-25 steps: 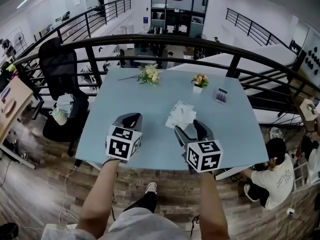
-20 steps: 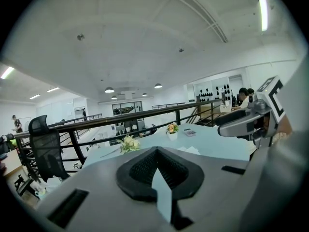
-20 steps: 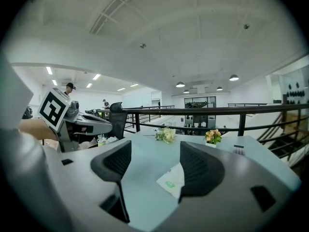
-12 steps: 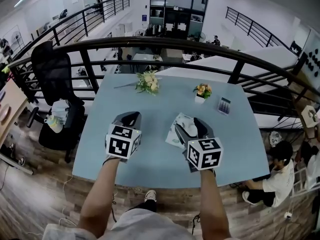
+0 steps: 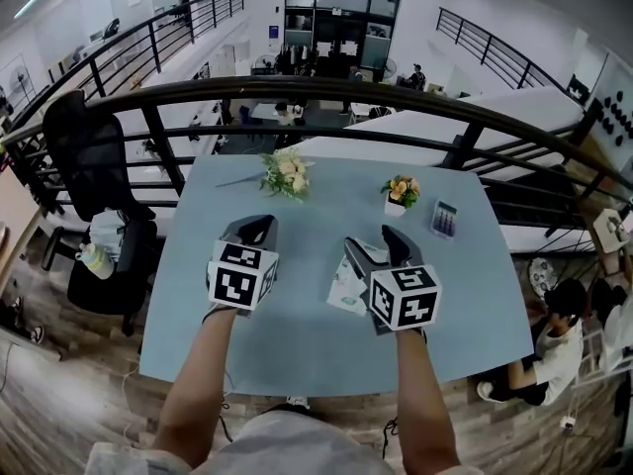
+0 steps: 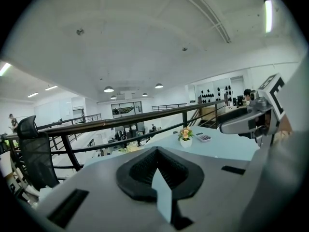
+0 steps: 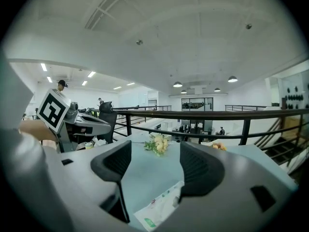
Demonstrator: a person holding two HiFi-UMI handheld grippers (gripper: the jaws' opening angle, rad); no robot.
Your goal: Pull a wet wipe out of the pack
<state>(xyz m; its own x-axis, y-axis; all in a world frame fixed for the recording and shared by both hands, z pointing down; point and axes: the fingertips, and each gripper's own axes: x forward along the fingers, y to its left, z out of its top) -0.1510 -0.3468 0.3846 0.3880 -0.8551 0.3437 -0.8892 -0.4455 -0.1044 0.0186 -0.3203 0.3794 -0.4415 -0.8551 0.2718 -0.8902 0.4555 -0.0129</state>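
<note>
Wipe pack (image 5: pixel 345 291) beneath wide-apart right gripper (image 5: pixel 370 237); left gripper (image 5: pixel 259 225) pinched together.

No word, brand or number can be read. The wet wipe pack (image 5: pixel 346 290) on the bench (image 5: pixel 316 196) carries small green and red print, but even in the right gripper view it is too blurred to read. The left tool (image 5: pixel 259 228) and the right tool (image 5: pixel 371 240) bear only black-and-white square markers, without letters or digits.
</note>
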